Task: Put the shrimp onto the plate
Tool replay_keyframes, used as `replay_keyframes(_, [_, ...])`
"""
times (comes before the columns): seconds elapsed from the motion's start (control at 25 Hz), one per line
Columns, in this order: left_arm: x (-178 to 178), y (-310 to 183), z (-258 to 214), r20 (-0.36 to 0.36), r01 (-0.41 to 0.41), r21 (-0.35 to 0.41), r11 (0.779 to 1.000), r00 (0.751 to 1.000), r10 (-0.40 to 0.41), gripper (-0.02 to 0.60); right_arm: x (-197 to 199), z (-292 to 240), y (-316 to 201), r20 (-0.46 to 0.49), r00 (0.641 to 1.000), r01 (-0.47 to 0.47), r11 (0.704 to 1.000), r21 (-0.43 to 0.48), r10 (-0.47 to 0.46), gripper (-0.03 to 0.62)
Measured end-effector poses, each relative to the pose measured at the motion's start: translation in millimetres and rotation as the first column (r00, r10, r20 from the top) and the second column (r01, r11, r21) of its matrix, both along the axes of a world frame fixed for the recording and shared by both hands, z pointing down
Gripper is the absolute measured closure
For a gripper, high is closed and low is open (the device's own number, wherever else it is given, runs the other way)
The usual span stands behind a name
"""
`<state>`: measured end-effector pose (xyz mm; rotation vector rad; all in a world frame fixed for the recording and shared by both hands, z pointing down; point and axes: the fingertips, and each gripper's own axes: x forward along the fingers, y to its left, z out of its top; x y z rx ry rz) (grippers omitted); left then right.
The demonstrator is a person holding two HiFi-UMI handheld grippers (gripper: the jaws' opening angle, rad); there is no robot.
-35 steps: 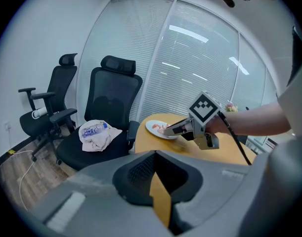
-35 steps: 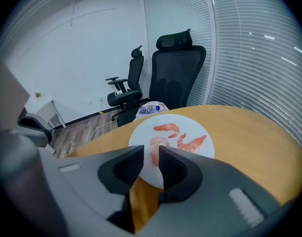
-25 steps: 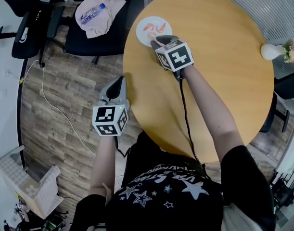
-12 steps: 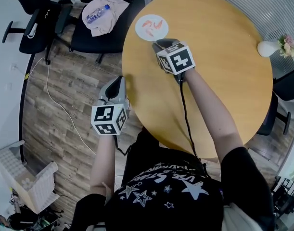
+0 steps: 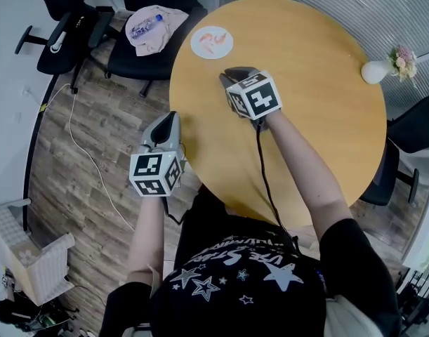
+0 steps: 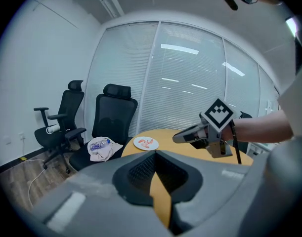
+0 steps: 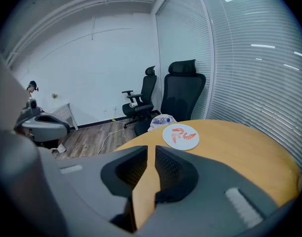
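A second ago the right tongs [image 5: 234, 73] had their tips at the near edge of the plate [image 5: 225, 48], right over the shrimp [image 5: 211, 39]; now they have drawn back toward the near side and hang over bare worktop [image 5: 312, 90], well apart from the plate; their jaws have just been closing and now stand with only a narrow slit between them, through which nothing but the wood of the worktop shows, so they carry nothing; the shrimp lies in orange curls on the white plate, which sits at the far left of the round worktop, and the right gripper view shows the same curls resting loose in the middle of it with no tool touching them; the left tongs [image 5: 168, 120] stay off the left edge of the worktop, over the wooden floor, much as they were, with the tips drawn together and empty; the plate itself seems not to have been shifted, though the head has moved a little and the whole view with it; my reading is that the drop has been made and the hand is clearing away, so the task looks as good as finished; nothing orange remains elsewhere on the worktop that I can see.
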<state>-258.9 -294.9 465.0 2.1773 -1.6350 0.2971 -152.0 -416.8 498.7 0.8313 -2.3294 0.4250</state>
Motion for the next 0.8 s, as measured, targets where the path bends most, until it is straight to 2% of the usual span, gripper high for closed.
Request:
replay_keyframes(0.48, [48,62,-34,0.022,0.034,0.072,0.997,0.999,-0.036,0.580,62,-41,72,0.055,0.998,-0.009,0.998,0.055,0.006,0.572])
replay_keyframes(0.8, [81,118,-43,0.026,0.070,0.098,0.993,0.997,-0.073,0.580,99,-55,129,0.083,0.996,0.020,0.995,0.096,-0.028,0.592])
